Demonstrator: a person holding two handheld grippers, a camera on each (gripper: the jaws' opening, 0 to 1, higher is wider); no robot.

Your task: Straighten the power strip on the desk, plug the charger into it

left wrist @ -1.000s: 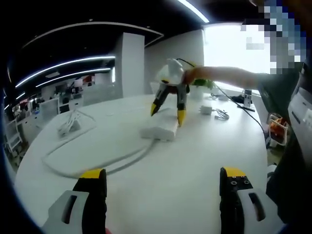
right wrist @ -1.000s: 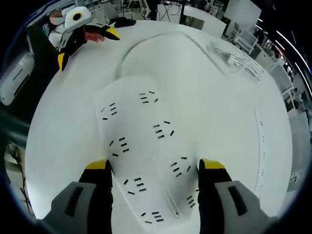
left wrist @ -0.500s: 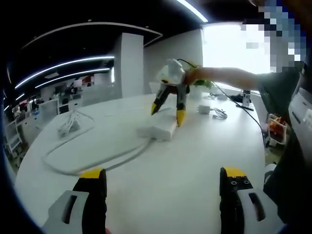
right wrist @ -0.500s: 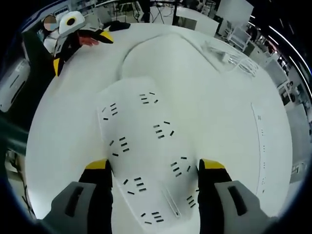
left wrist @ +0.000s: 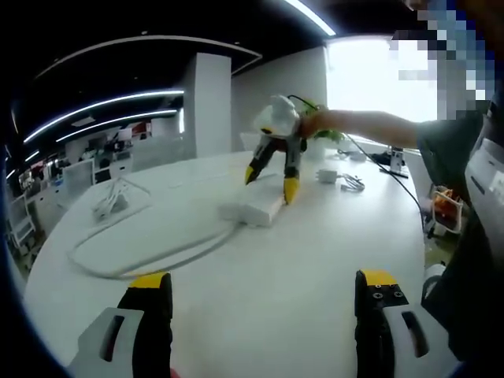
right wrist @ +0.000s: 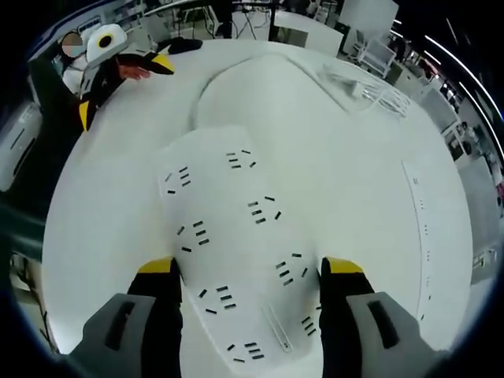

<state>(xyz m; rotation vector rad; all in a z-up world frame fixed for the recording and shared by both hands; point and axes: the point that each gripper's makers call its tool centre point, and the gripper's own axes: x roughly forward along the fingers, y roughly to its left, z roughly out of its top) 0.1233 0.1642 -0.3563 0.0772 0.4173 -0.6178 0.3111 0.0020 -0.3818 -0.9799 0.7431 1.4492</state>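
A white power strip (right wrist: 236,236) with several sockets lies on the white desk (right wrist: 378,197). My right gripper (right wrist: 248,266) is shut across its near end, one yellow-tipped jaw on each long side. From the left gripper view the same strip (left wrist: 256,208) sits mid-desk with my right gripper (left wrist: 271,183) straddling it from above, held by a person's hand. Its white cord (left wrist: 142,256) loops off to the left. A small white charger (left wrist: 326,176) with a coiled cable rests beyond the strip, to the right. My left gripper (left wrist: 264,283) hovers open over bare desk, holding nothing.
A white cable bundle (left wrist: 110,206) lies at the desk's far left, seen also as a bundle (right wrist: 370,88) in the right gripper view. A person (left wrist: 465,181) stands at the right edge. Dark items (left wrist: 390,161) sit near the window. My left gripper (right wrist: 118,67) shows at upper left.
The power strip, held in my right gripper, has slid and turned slightly away across the desk, dragging its cord. My left gripper has stayed still and open.
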